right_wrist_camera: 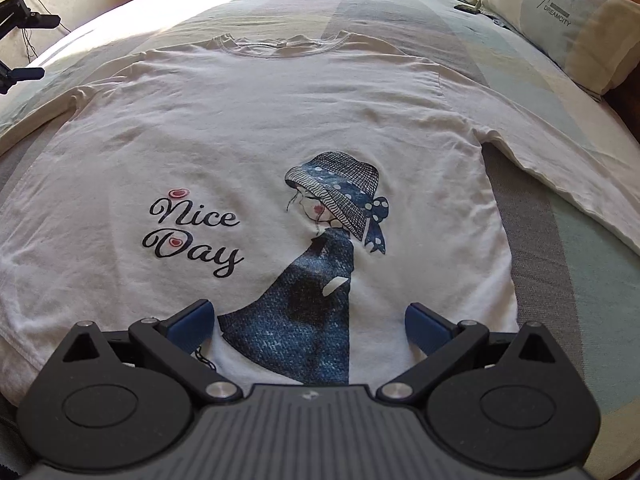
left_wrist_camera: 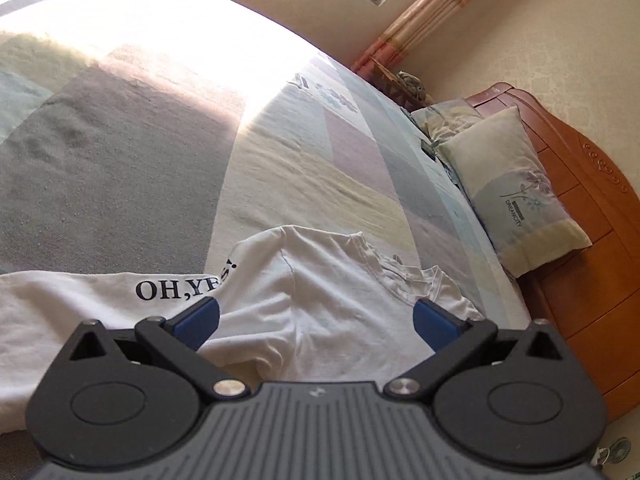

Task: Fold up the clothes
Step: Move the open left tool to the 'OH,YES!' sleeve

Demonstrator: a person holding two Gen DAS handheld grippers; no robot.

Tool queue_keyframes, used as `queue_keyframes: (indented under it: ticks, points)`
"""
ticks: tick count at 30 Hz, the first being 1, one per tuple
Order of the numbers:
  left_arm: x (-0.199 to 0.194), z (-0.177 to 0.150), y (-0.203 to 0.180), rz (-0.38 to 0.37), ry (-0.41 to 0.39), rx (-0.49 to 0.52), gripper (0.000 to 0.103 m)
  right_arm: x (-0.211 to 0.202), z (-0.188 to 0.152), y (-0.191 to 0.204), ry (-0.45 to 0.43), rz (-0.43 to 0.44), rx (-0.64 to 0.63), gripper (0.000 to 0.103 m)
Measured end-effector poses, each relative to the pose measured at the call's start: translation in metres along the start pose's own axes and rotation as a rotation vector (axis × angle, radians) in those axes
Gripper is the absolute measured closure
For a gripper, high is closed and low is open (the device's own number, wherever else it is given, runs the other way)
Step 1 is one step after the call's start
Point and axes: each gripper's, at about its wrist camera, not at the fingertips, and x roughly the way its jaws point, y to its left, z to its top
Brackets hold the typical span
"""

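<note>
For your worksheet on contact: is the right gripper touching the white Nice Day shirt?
Cannot tell. The right wrist view shows the right gripper open over the white Nice Day shirt, but looking along the fingers, neither contact nor gap shows plainly.

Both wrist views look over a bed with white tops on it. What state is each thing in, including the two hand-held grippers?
Left hand-held gripper: open, holding nothing.
Right hand-held gripper: open, holding nothing.
Nice Day shirt: spread flat, print up, sleeves out, not yet folded.
OH,YES shirt: rumpled, partly folded over itself, covering part of its lettering.
Pillow: lying against the wooden headboard.
Bedspread: laid out, partly sunlit.
</note>
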Motion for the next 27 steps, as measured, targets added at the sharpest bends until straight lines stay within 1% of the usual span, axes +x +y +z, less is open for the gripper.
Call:
queue_keyframes:
  ticks: [5,7,9,11,13,14,17,20,22,23,24,25,27]
  points:
    - [0.044,0.004,0.034,-0.008,0.092,-0.130,0.001,0.007,0.009,0.007,0.010,-0.012,-0.006,0.000]
    - [0.053,0.004,0.043,-0.006,0.072,-0.150,0.002,0.009,0.011,0.006,0.013,-0.009,0.000,0.000]
    - [0.057,0.009,0.046,0.030,0.023,-0.128,0.002,0.009,0.012,0.006,0.011,-0.008,0.004,0.000]
    - [0.060,0.014,0.048,0.070,-0.029,-0.101,0.005,0.010,0.012,0.006,0.005,-0.010,0.005,0.000]
    - [0.061,0.020,0.049,0.069,-0.032,-0.124,0.005,0.011,0.012,0.007,0.001,-0.013,0.007,0.000]
    - [0.059,0.025,0.047,0.070,-0.033,-0.106,0.005,0.011,0.013,0.006,0.001,-0.013,0.007,0.000]
    - [0.044,0.036,0.042,0.076,-0.046,0.010,0.005,0.011,0.012,0.006,-0.001,-0.009,0.003,0.000]
    - [0.027,0.044,0.048,0.071,-0.009,0.089,0.005,0.011,0.012,0.005,0.000,-0.004,-0.002,0.000]
    - [0.020,0.046,0.059,0.064,0.030,0.122,0.005,0.011,0.016,0.005,0.022,-0.001,-0.008,0.000]
    - [0.016,0.048,0.066,0.057,0.051,0.136,0.008,0.011,0.019,0.005,0.036,0.004,-0.008,0.000]
    - [0.014,0.048,0.072,0.041,0.074,0.144,0.009,0.008,0.023,0.007,0.048,0.027,-0.013,0.000]
    - [0.011,0.049,0.078,0.022,0.099,0.150,0.010,0.004,0.026,0.009,0.041,0.069,-0.017,0.000]
    - [0.011,0.052,0.087,-0.020,0.149,0.166,0.011,-0.006,0.035,0.015,-0.001,0.165,-0.007,0.000]
